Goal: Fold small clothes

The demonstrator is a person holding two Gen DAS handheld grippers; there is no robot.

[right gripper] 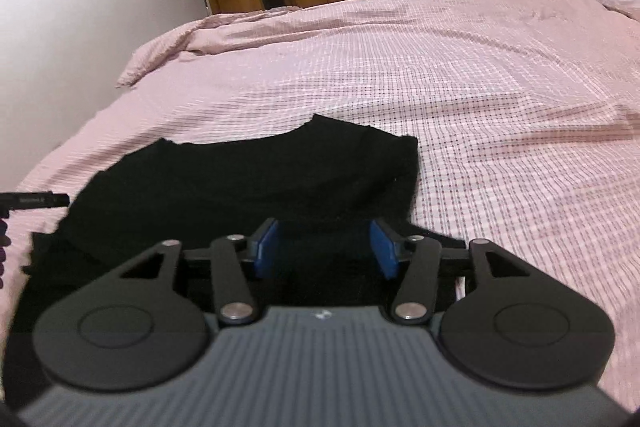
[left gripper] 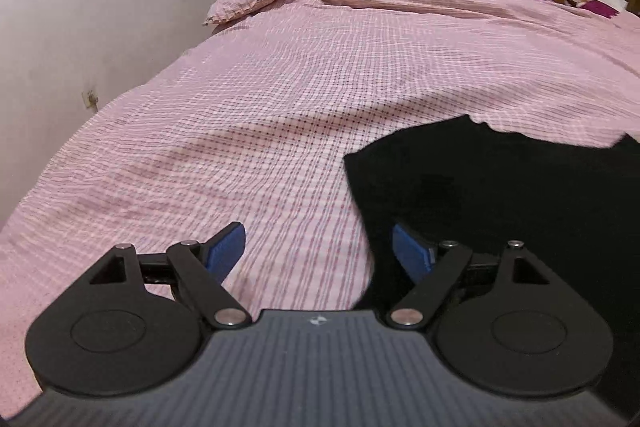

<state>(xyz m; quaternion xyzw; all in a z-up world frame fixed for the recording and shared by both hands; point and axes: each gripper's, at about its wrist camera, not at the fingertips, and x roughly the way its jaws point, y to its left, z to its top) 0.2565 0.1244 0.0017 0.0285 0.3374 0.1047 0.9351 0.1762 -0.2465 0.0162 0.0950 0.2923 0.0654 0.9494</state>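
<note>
Apparently mid-fold: the small black fabric garment (right gripper: pixel 248 183) lies flat on the pink checked bed cover (right gripper: pixel 500 107). Right tongs (right gripper: pixel 325 247) stand half-open above its near edge, gripping nothing; left tongs (left gripper: pixel 320 251) gape wide beside it. Next, a fresh edge needs pinching.

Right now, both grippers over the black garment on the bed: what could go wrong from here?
1. The left gripper stands open astride the black garment's edge; closing here could pinch the checked bedcover too.
2. The right gripper is open above the cloth, holding nothing; the fold may slump.
3. The garment's far edge looks uneven, so a fold from here may come out crooked.
</note>
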